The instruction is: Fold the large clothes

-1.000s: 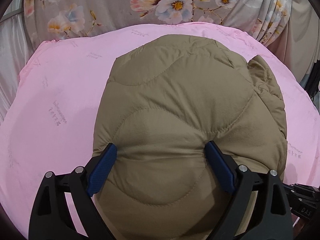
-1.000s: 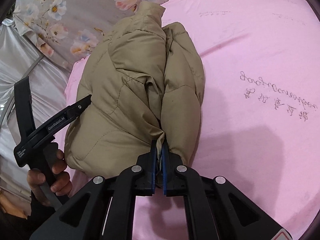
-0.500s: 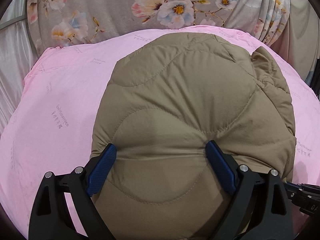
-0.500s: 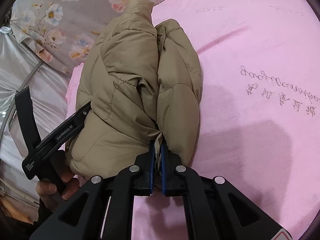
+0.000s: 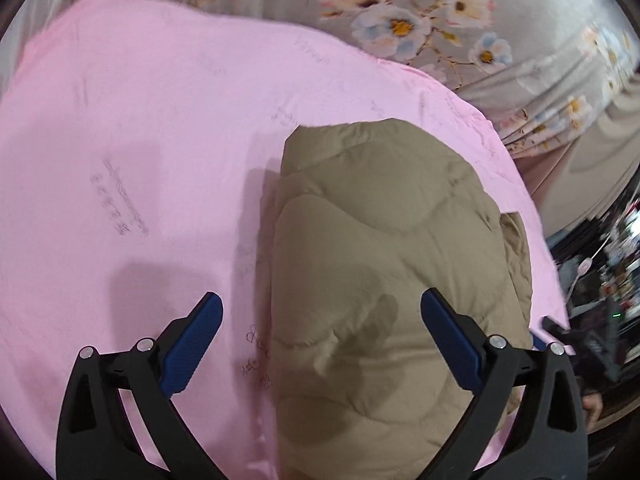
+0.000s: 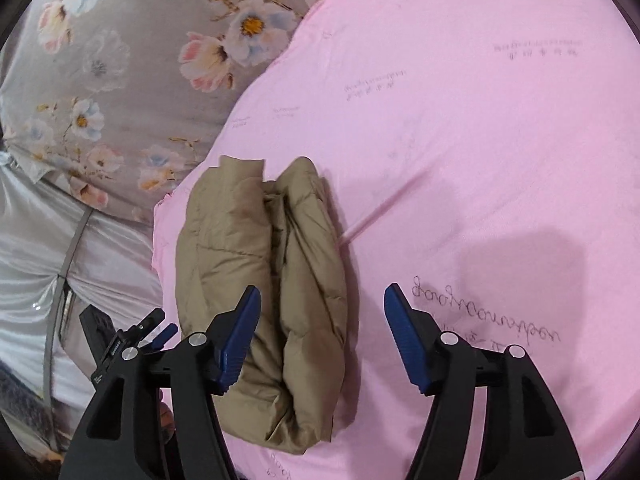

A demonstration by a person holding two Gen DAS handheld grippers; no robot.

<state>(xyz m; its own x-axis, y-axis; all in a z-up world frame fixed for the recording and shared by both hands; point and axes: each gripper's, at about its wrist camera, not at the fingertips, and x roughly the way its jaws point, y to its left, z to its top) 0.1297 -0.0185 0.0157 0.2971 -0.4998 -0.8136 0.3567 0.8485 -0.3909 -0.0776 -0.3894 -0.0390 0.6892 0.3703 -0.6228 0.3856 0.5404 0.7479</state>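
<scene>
A tan quilted puffer jacket (image 5: pixel 384 272) lies folded in a compact bundle on a pink sheet (image 5: pixel 140 128). In the right wrist view the jacket (image 6: pixel 260 280) shows as two puffy folds with the collar end at the far side. My left gripper (image 5: pixel 320 336) is open and empty, raised above the jacket's near left edge. My right gripper (image 6: pixel 322 332) is open and empty, raised over the jacket's right side. The left gripper's tip (image 6: pixel 156 330) shows at the lower left of the right wrist view.
A grey floral cover (image 5: pixel 460 20) lies beyond the pink sheet, and it shows in the right wrist view (image 6: pixel 120 60). Silver-grey fabric (image 6: pixel 36 248) hangs at the left. Dark clutter (image 5: pixel 600 280) stands off the bed's right edge.
My right gripper has opened and let go of the jacket's edge, then pulled back. My left gripper has lifted off the jacket and swung left. The jacket now rests on the sheet.
</scene>
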